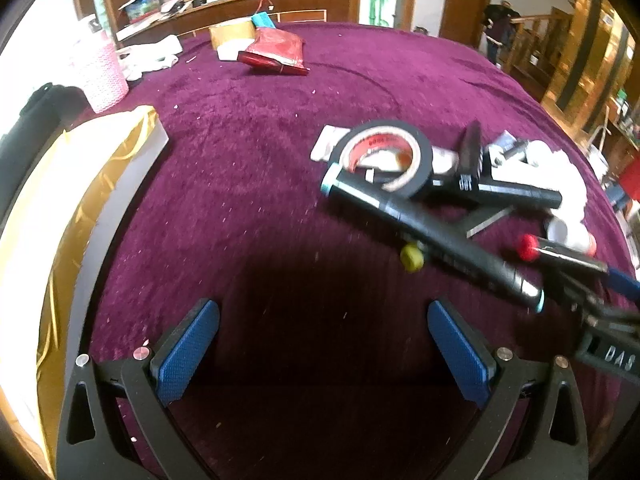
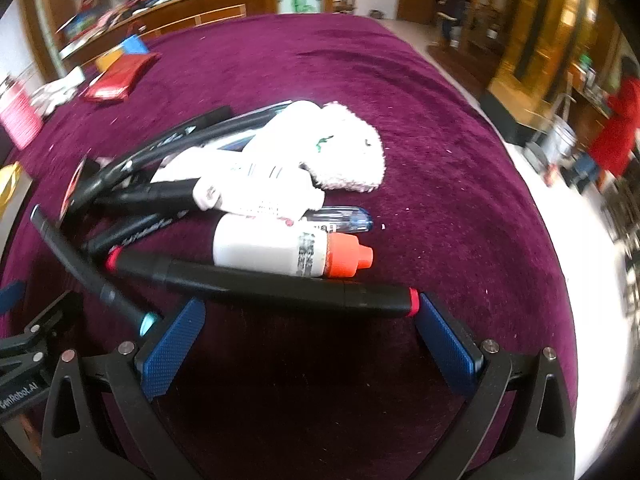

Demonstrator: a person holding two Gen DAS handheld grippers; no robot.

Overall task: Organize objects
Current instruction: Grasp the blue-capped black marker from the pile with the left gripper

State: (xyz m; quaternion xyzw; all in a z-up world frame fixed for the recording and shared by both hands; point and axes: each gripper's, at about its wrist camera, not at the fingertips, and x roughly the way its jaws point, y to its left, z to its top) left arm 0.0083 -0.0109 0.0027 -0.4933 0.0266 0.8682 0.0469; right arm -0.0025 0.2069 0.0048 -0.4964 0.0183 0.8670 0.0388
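Observation:
A heap of small objects lies on the purple cloth. In the left wrist view a black tape roll [image 1: 386, 156] rests on black markers [image 1: 424, 232], with a red-tipped marker [image 1: 560, 252] to the right. My left gripper [image 1: 324, 342] is open over bare cloth, to the near left of the heap. In the right wrist view my right gripper [image 2: 310, 334] is open, with a black red-ended marker [image 2: 260, 284] lying across just beyond its fingertips. Behind that marker lie a white bottle with an orange cap [image 2: 288, 252], a white cloth [image 2: 340, 152] and more markers [image 2: 160, 148].
A white box with a gold lining [image 1: 100, 208] stands at the left. A pink cylinder [image 1: 100, 76], red packets [image 1: 276, 54] and white items sit at the table's far side. A wooden counter with clutter lies beyond. People stand in the room at the right.

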